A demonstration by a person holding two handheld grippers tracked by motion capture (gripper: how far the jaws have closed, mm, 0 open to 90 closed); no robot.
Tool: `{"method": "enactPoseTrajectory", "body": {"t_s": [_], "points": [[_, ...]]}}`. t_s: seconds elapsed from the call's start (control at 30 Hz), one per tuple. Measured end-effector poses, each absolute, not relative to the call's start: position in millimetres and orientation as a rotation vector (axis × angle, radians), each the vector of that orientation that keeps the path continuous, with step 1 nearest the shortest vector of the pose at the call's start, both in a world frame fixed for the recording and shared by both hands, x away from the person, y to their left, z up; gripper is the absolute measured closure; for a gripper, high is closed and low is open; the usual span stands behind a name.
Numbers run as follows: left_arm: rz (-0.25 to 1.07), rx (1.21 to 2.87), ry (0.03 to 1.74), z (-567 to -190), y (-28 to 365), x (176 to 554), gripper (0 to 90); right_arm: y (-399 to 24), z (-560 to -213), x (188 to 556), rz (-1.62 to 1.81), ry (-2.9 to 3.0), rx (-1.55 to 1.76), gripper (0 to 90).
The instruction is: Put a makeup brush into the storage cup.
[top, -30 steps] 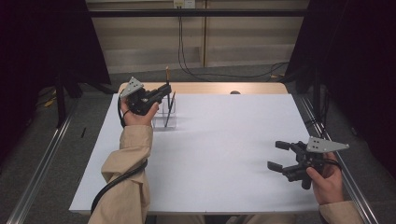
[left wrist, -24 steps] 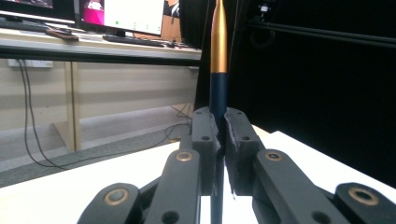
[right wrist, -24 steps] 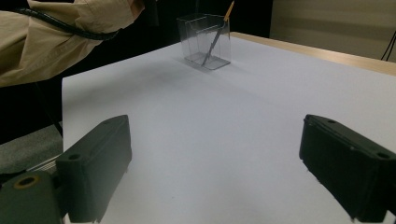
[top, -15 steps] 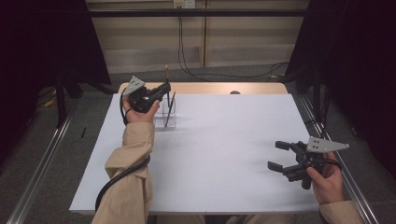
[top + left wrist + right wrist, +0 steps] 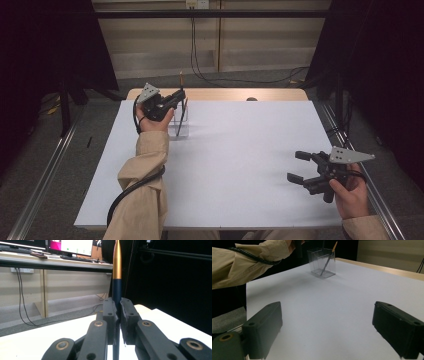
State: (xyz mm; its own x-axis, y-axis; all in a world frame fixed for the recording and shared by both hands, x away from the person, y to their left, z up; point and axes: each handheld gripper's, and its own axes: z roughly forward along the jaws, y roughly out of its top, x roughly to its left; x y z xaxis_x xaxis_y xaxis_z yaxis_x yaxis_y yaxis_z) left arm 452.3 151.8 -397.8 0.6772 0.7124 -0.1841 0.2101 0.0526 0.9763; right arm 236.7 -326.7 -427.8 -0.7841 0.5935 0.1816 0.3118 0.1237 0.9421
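Pen clamped, left hand-held gripper.

The table lies bare between the two hands. At its far left the clear box stands with a pen leaning in it, and the left gripper hangs over it there.

Pen in holder – table's far-left, right gripper near-right.

Left tongs pinch a pen above the clear holder
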Motion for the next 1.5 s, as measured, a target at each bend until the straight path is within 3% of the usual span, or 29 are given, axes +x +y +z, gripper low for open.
{"method": "enactPoseTrajectory", "body": {"t_s": [1.5], "points": [[0.468, 1.528, 0.873, -428, 145, 448, 83.6, -325, -427, 234, 1.701, 2.174, 0.879, 9.1]]}}
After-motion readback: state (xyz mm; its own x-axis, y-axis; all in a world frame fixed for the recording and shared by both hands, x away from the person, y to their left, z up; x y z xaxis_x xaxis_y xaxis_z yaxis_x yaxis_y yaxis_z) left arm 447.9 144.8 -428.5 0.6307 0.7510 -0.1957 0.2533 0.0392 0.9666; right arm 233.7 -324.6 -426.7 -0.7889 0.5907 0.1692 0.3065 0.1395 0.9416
